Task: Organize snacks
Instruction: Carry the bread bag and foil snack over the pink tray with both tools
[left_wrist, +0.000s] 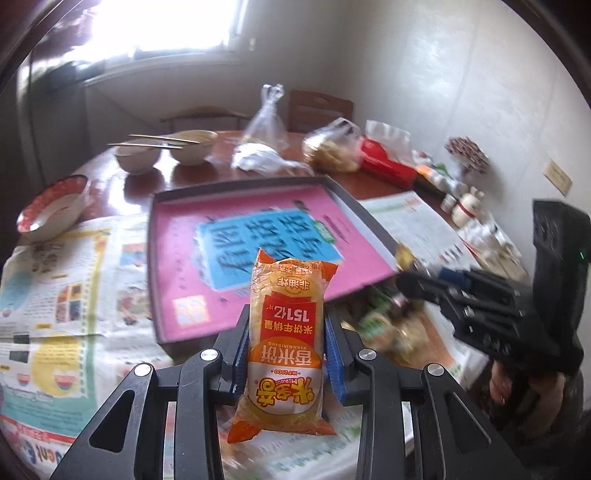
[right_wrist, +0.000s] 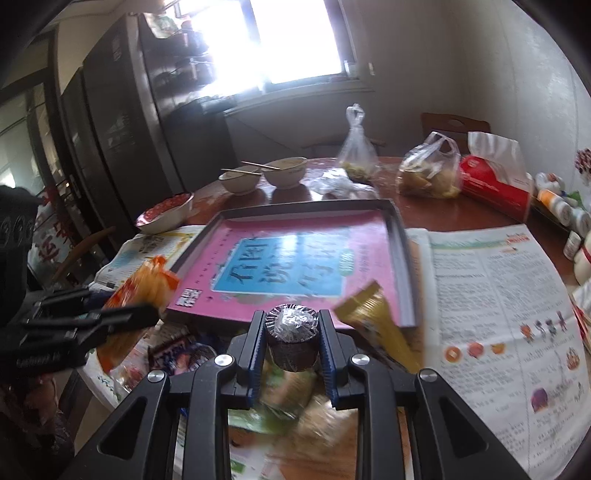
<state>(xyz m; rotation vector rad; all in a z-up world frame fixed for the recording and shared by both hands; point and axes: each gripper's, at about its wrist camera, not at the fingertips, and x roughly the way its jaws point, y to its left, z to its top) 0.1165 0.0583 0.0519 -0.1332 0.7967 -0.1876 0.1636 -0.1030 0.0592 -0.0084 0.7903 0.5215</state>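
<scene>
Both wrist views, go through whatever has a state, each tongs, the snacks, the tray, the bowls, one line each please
Left tongs: shut on rice cracker pack, held upright.
Right tongs: shut on foil snack.
Gold packet: lying on the tray's near corner.
Tray: flat, holds only a pink sheet and the gold packet's end.
Two bowls: upright, chopsticks across the rims.
Tissue pack: open, tissue sticking out.
</scene>
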